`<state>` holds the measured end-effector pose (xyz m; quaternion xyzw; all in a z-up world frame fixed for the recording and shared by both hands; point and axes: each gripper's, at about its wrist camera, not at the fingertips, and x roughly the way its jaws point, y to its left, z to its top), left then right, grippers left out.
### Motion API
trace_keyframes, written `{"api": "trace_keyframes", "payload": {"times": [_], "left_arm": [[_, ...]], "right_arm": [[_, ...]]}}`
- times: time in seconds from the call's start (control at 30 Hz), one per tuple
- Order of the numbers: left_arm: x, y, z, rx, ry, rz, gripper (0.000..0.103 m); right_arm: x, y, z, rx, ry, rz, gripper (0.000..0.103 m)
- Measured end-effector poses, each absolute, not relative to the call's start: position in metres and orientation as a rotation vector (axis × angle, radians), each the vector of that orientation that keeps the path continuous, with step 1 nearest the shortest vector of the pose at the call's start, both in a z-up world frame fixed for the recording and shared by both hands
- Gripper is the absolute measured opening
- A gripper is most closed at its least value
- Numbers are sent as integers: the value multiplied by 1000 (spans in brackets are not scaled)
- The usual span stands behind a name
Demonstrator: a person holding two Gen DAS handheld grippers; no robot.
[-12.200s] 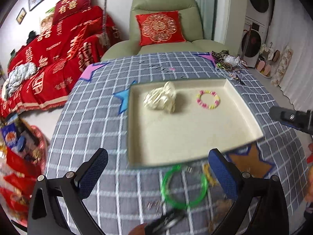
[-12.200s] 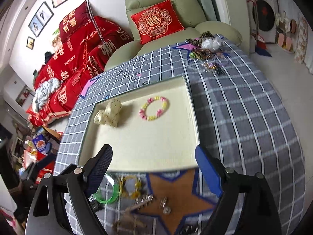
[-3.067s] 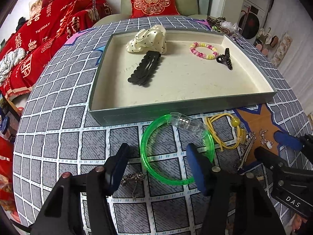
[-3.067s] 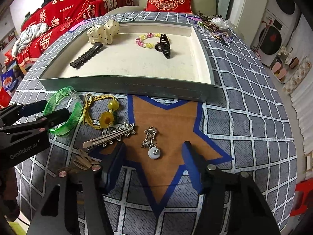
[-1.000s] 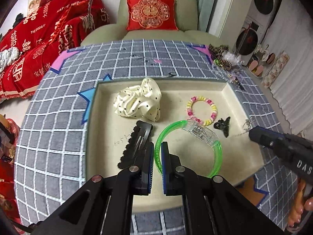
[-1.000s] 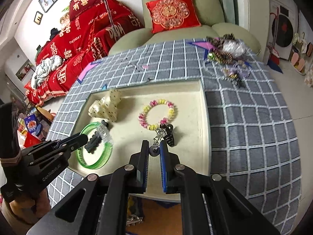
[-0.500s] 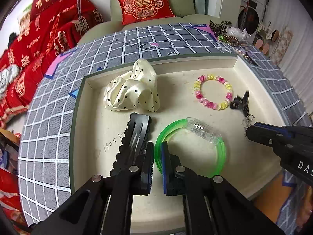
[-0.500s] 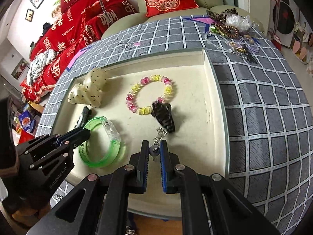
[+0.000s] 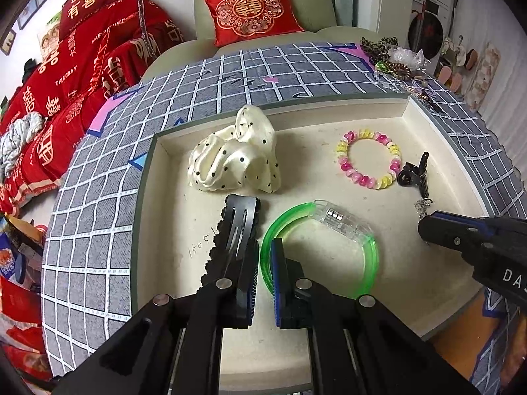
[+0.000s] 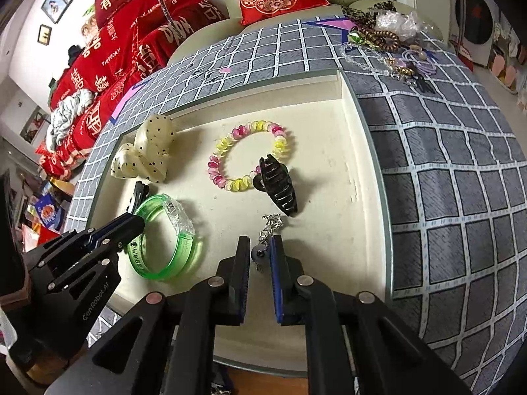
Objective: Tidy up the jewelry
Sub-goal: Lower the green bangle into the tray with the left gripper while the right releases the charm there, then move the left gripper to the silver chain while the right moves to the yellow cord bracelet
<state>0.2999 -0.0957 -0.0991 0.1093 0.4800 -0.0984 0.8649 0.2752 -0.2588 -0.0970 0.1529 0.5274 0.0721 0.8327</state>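
Observation:
A cream tray [image 9: 329,105] [image 10: 365,151] holds a dotted cream scrunchie [image 9: 234,154] [image 10: 146,151], a pink and yellow bead bracelet [image 9: 369,159] [image 10: 248,158], a black claw clip [image 9: 413,174] [image 10: 278,184] and a black barrette [image 9: 235,227]. My left gripper [image 9: 264,263] is shut on a green bangle [image 9: 329,227] [image 10: 164,233] resting on the tray floor. My right gripper [image 10: 260,253] has its jaws slightly apart around a silver pendant chain [image 10: 268,230] lying on the tray; it also shows in the left wrist view [image 9: 425,227].
A grey checked cloth [image 10: 461,164] covers the table. A pile of more jewelry [image 10: 385,39] [image 9: 395,59] lies at the far right corner. An armchair with a red cushion [image 9: 250,10] stands behind, red bedding to the left.
Both grippers have come lower over the tray. The bangle now lies on the tray floor. The right jaws have parted slightly around the pendant.

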Motion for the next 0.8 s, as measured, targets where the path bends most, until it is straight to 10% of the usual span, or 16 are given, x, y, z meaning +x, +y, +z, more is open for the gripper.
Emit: {"api": "trace_keyframes", "payload": {"times": [0.17,0.47,0.57,0.8], "left_arm": [[300,-94,-95,223,1000,-204,16],[294,-84,-82,185,984,-201,18],[287,-75,-70,143,947,-187,103],[259,-57,-46,120,882,-171,103]], "right_arm": [[271,-263,-90,357,1090,157,37],[253,-275,-57,405,1003,144,38],[241,-275,-45,409,979,147,38],[215,-265,-31,394,955,163,39]]}}
